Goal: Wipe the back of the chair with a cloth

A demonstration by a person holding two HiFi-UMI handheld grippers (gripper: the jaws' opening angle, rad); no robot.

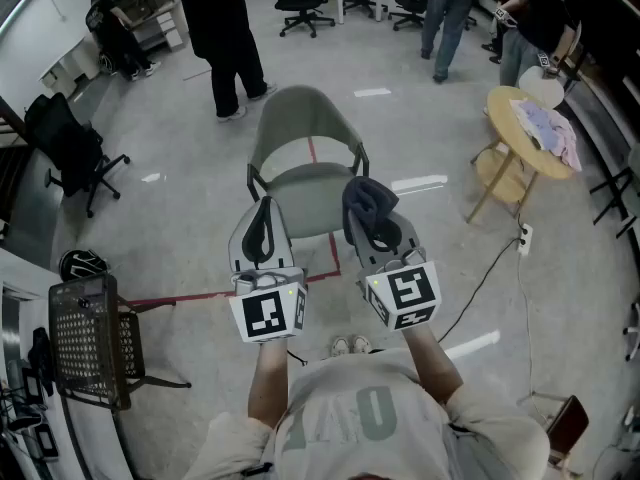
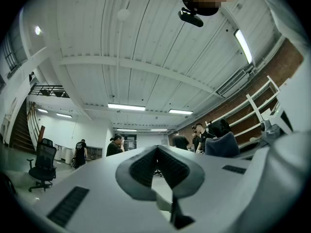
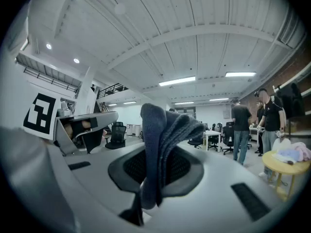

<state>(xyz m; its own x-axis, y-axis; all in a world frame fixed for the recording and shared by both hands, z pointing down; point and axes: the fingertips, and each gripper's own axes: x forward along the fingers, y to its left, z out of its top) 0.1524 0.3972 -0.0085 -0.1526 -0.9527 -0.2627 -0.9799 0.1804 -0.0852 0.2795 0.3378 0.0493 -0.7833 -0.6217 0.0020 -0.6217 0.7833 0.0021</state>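
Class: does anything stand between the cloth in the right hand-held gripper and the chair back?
Nothing visible does. The dark blue cloth, clamped in the right hand-held gripper, hangs before the grey-green curved-back chair; only that chair's own seat lies beneath the way.

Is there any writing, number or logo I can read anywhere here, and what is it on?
Nothing reads clearly.
Person's shirt: big pale letters, too foreshortened to read.
The cubes on the left claw and right claw: black-and-white square patterns, not words.
The cloth in the right claw: no print visible.
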